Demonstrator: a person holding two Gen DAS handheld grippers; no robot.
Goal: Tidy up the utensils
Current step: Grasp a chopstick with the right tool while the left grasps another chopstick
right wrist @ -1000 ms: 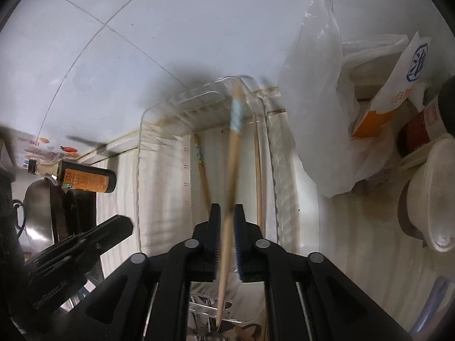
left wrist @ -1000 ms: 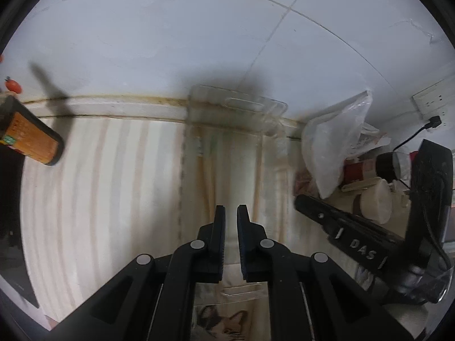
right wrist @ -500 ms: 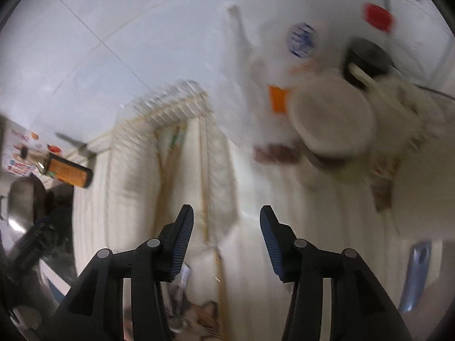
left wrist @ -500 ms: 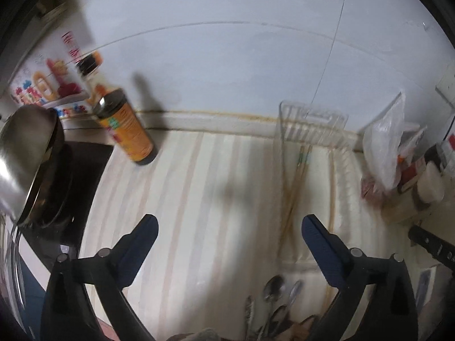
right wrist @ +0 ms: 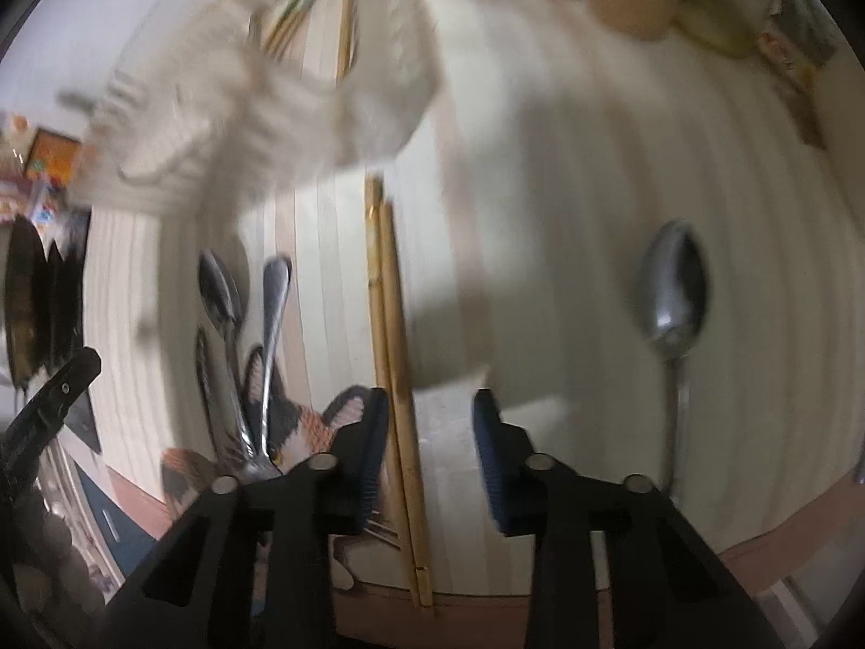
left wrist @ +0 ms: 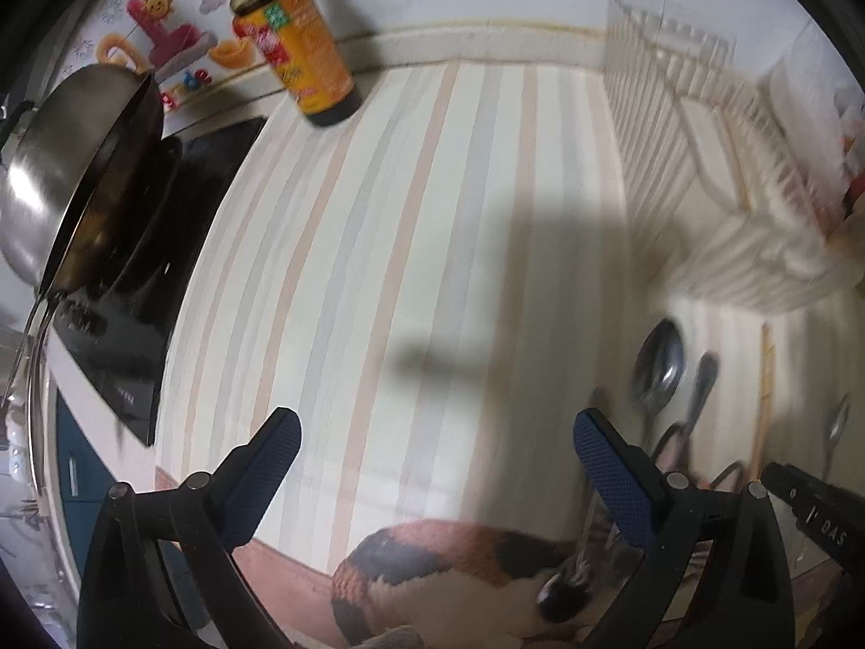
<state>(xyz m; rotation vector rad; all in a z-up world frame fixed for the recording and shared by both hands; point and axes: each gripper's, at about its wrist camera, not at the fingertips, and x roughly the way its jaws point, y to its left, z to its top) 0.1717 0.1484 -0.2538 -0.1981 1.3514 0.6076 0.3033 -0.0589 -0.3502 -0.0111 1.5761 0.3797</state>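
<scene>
A pair of wooden chopsticks (right wrist: pixel 390 324) lies on the striped counter, running between the fingers of my open right gripper (right wrist: pixel 431 432), not clamped. A lone metal spoon (right wrist: pixel 672 292) lies to its right; two more spoons (right wrist: pixel 246 335) lie to its left. The clear ribbed tray (right wrist: pixel 259 70) holds several chopsticks at the back. My left gripper (left wrist: pixel 432 465) is wide open and empty over bare counter. In the left wrist view the spoons (left wrist: pixel 657 368) and a chopstick (left wrist: pixel 763 395) lie right of it, with the tray (left wrist: pixel 697 124) at the far right.
A sauce bottle (left wrist: pixel 294 38) stands at the back wall. A steel pan (left wrist: pixel 70 162) sits on the black cooktop (left wrist: pixel 162 249) at the left. A cat-print mat (left wrist: pixel 459 578) lies at the counter's front edge. Bags and containers (right wrist: pixel 676 5) crowd the back right.
My right gripper let go of the chopstick it held over the tray, opened, and pulled back down to the chopsticks near the front. My left gripper opened wide and swung left.
</scene>
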